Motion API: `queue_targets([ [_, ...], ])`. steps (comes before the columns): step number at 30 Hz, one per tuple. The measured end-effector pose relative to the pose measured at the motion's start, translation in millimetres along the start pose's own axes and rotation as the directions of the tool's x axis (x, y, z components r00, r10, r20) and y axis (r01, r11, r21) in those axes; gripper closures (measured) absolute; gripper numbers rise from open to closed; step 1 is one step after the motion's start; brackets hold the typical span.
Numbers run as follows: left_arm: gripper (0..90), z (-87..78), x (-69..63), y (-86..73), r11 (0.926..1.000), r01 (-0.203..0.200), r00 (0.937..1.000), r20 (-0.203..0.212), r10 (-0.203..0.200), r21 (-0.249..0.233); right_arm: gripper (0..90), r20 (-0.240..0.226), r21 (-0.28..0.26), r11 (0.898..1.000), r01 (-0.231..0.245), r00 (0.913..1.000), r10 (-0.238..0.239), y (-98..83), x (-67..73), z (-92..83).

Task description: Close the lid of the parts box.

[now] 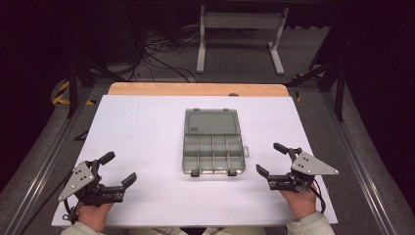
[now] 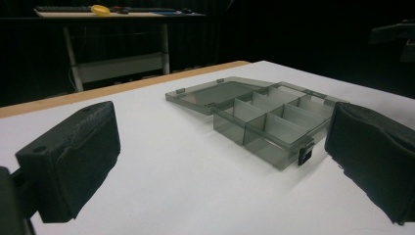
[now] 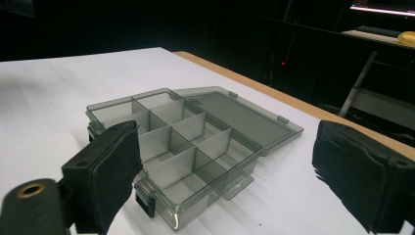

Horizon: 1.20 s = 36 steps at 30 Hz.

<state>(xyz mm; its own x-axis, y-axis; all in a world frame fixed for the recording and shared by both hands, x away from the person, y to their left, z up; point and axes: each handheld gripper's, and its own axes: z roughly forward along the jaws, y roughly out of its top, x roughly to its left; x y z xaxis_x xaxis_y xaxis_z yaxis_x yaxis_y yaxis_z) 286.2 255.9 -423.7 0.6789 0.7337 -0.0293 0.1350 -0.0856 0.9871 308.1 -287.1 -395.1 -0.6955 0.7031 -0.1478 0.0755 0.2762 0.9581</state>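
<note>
the clear compartment box [image 1: 213, 142] lies at the centre of the white desk [image 1: 137, 127], its lid [image 1: 211, 121] flung flat toward twelve o'clock, the dividers bare as far as i can tell. my left hand-held gripper [image 1: 119, 169] rests at about eight o'clock from it, jaws spread wide on nothing; my right hand-held gripper [image 1: 271, 159] sits at about four o'clock, likewise spread and well apart from the box. i judge this the starting step — nothing grasped yet. next calls for bringing one gripper in toward the lid edge or the front latches [image 1: 195, 173], low and square.
</note>
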Motion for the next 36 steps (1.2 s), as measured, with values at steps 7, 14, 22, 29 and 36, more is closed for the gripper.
queue_targets([
  [7,1.3,1.6,0.2,0.5,0.9999,-0.003,1.0,0.005,0.003,0.014,11.1,0.002,0.006,1.0,-0.004,1.0,0.004,-0.2,-0.7,-0.2],
  [14,1.5,3.1,1.1,0.4,0.9998,0.001,1.0,-0.001,-0.001,0.02,12.6,0.002,0.012,1.0,0.006,1.0,-0.006,0.1,-0.2,0.9],
  [22,1.6,4.1,1.6,2.0,0.9992,0.002,1.0,0.001,-0.002,0.04,13.6,-0.006,0.027,1.0,0.014,0.9999,-0.014,1.0,-0.4,2.7],
  [29,0.4,6.0,3.6,2.1,0.9986,0.013,0.9998,0.012,-0.013,0.052,13.6,-0.012,0.04,0.999,0.008,0.9999,-0.008,1.6,-0.5,3.7],
  [36,2.6,9.8,4.6,5.1,0.9967,0.022,0.9995,0.022,-0.023,0.078,14.3,-0.013,0.054,0.999,-0.002,0.9999,0.003,4.3,-1.4,5.8],
])
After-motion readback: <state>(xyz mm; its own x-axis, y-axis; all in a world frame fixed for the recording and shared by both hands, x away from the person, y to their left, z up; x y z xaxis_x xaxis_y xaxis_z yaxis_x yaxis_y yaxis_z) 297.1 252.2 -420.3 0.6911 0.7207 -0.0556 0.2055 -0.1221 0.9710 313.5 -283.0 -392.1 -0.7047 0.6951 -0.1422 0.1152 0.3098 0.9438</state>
